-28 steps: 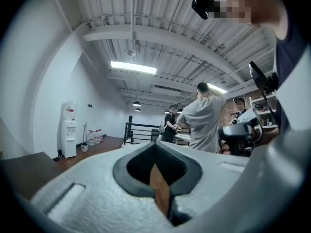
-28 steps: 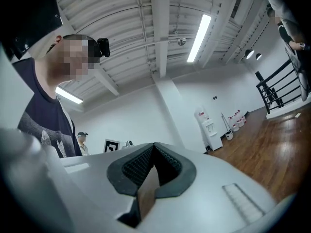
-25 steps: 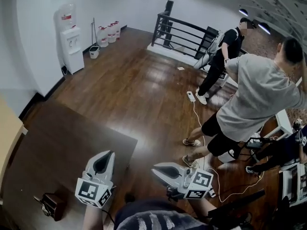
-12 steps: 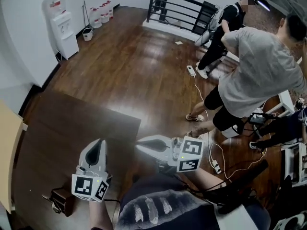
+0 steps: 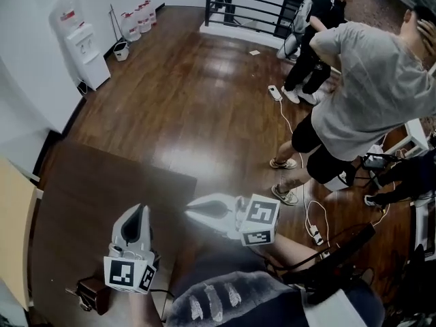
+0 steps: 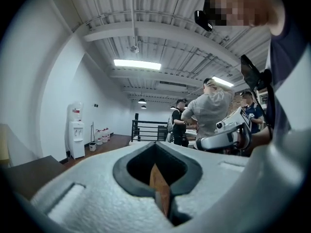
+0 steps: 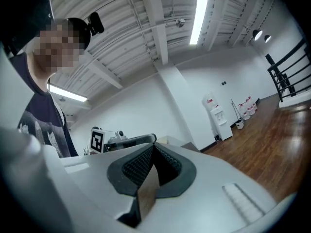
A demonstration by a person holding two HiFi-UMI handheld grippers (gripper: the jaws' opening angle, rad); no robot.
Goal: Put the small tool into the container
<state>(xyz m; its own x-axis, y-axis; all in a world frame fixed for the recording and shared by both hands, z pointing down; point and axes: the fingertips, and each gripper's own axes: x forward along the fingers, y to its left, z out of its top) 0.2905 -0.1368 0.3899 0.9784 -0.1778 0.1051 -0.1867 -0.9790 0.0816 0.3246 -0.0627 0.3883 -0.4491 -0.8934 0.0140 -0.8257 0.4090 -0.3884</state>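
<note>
A small dark brown box-like thing (image 5: 93, 294) sits on the dark table (image 5: 102, 189) near its front left, with a thin piece sticking out of its left side. I cannot tell whether it is the container or the tool. My left gripper (image 5: 139, 210) hovers just right of it over the table, jaws shut and empty. It is level in the left gripper view (image 6: 155, 165). My right gripper (image 5: 189, 210) points left at the table's right edge, also shut on nothing. In the right gripper view (image 7: 153, 153) its ribbed pads meet.
Two persons (image 5: 361, 94) stand on the wooden floor at the right, near cables and a power strip (image 5: 274, 92). A water dispenser (image 5: 85, 46) and a black railing (image 5: 252, 5) are far off. A light wooden panel (image 5: 13, 230) borders the table's left.
The right gripper has moved left toward the table's right edge. The left gripper has shifted a little over the table. Both stay shut.
</note>
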